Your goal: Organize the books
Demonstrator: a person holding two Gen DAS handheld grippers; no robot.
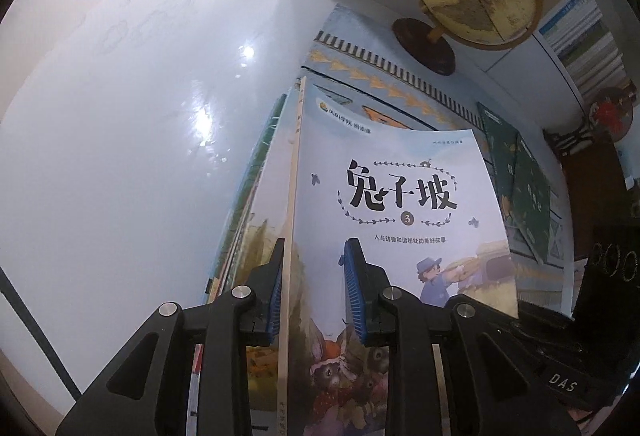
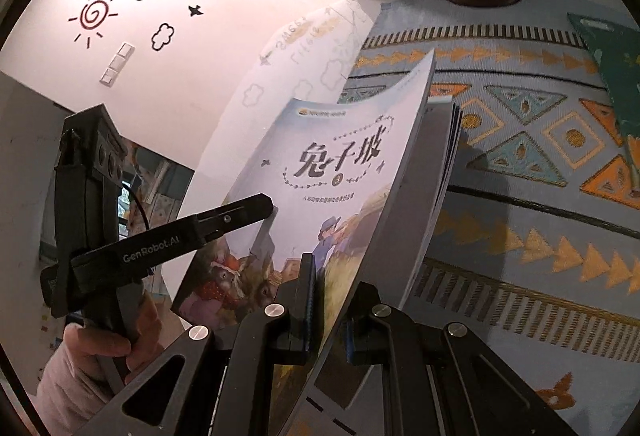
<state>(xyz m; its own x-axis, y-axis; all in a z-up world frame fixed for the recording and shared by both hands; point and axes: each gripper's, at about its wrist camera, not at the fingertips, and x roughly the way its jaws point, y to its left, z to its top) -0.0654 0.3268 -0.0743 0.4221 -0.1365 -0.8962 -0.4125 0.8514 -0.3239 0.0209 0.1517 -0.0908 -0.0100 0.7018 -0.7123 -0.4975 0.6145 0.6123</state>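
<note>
Evidently two-handed carry: left gripper (image 1: 316, 292) clamps spine edge of stacked books (image 1: 400, 203), right gripper (image 2: 330, 310) pinches opposite page edge. Stack upright between both finger pairs, off patterned cloth (image 2: 520, 163), so volumes stay squared. Green book (image 1: 516, 175) beyond fingertips, awaiting collection.

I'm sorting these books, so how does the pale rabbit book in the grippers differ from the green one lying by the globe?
The rabbit book has a pale blue cover; the green book is dark. The rabbit book is held up, both grippers clamping it; the green book lies flat on the patterned cloth, untouched. Both are thin paperbacks.
</note>
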